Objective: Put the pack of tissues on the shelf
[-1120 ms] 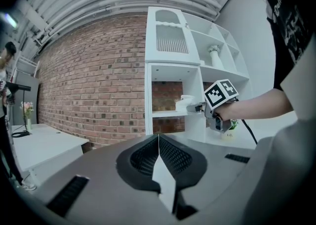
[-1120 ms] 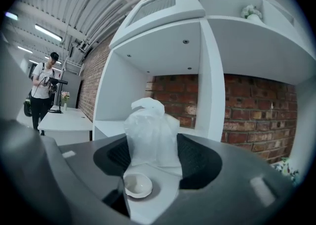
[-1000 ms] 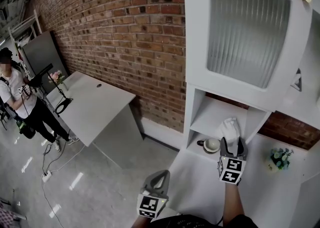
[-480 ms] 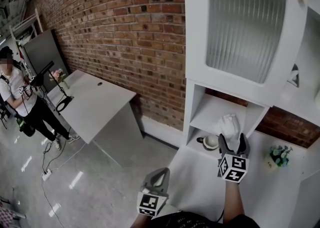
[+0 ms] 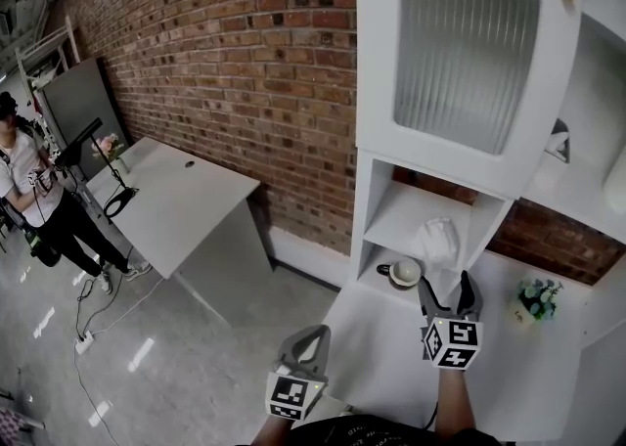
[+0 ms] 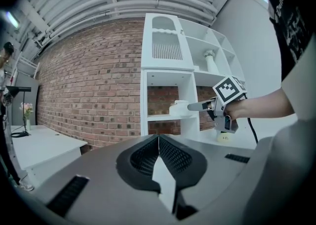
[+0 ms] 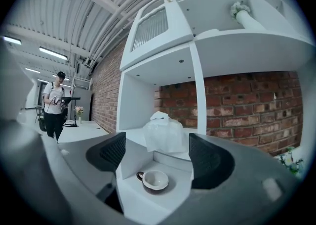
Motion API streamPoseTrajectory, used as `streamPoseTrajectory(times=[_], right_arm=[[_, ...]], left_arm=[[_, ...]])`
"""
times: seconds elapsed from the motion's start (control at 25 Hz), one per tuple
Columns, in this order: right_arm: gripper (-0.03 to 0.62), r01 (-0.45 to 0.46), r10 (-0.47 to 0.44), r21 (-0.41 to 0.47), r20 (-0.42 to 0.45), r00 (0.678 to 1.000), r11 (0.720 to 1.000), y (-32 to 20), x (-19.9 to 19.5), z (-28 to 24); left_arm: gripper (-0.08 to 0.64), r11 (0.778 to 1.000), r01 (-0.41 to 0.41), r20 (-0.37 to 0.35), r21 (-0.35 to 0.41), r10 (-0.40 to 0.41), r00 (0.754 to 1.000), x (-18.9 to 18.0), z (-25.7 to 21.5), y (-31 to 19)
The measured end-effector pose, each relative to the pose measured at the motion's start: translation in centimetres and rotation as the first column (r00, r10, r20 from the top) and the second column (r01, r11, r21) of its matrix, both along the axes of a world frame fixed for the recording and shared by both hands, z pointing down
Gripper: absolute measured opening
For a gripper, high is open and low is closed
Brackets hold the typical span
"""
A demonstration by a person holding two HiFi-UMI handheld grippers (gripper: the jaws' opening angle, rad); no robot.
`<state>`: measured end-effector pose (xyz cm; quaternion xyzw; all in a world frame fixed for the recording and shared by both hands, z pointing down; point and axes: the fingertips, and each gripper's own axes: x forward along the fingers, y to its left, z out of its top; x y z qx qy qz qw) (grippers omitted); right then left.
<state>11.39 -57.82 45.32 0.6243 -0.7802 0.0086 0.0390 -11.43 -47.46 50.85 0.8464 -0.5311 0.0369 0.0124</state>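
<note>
Jaws of the right gripper (image 5: 445, 289) stand wide apart, just opened and empty, with the one pack of tissues (image 5: 437, 239) just beyond their tips at the front edge of the shelf (image 5: 389, 229), above one cup (image 5: 404, 273). Both grippers point level. The left gripper (image 5: 311, 338), lower and nearer the person, has its jaws pressed together on nothing.
</note>
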Motion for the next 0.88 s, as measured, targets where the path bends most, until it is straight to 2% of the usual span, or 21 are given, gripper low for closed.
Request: streamPoseTrajectory(times=[0.28,0.88], right_arm=[[0.385,0.011,-0.011,0.012,-0.017,1.0,1.0,3.3,0.2,0.2],[0.368,0.024,-0.024,-0.021,-0.032,0.999,1.0,10.4,0.6,2.2]], left_arm=[[0.011,0.999,-0.042,-0.009,0.003,0.042,0.999,1.4,0.0,1.1],[0.011,0.991,-0.133,-0.029,0.0,0.133,0.991,4.5,0.1,3.8]])
